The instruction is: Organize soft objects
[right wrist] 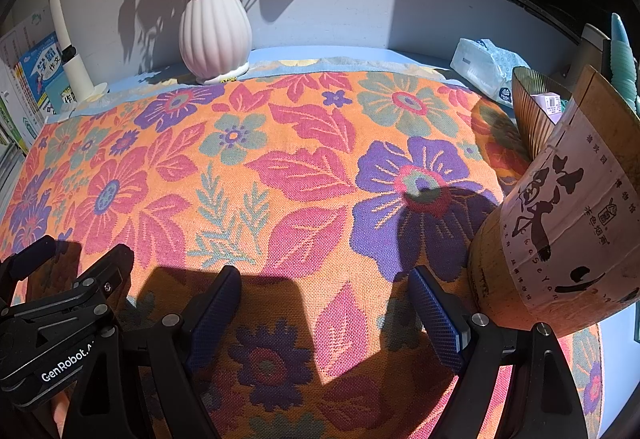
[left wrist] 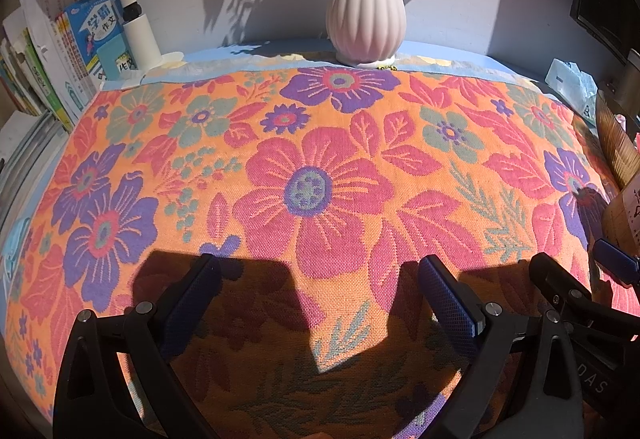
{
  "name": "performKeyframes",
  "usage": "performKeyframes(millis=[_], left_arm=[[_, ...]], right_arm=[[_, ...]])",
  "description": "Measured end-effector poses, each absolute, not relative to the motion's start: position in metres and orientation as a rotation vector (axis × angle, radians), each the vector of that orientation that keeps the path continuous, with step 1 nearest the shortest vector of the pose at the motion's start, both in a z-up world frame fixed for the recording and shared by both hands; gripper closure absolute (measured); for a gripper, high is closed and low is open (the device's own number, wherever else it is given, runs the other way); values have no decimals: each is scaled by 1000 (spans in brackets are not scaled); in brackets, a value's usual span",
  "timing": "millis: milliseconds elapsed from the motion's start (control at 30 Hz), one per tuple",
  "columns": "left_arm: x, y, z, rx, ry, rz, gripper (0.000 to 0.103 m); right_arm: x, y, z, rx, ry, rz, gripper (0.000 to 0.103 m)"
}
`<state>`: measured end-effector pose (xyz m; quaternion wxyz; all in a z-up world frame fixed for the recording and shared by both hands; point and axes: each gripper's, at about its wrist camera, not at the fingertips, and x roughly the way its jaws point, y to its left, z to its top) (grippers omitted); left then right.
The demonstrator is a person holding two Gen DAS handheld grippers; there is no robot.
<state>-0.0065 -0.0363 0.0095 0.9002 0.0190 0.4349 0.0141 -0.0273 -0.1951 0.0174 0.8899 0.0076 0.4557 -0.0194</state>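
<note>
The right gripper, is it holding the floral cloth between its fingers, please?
No, the right gripper stands open above the floral cloth, pinching nothing.

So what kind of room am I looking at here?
Probably a desk or study corner at home. School books stand at the left, a pink ribbed vase of flowers sits against the wall, and a tissue pack lies beside the flowered cloth.

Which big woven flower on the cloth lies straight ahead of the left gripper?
The pink flower with the purple-green centre, directly beyond the left gripper; the purple ones sit off to either side.
</note>
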Motion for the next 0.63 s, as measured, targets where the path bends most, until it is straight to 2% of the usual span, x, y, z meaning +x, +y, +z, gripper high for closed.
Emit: performKeyframes(millis=[633], left_arm=[[-6, -39, 11, 91, 874, 56, 4]], right_arm=[[-29, -194, 17, -9, 943, -43, 19]])
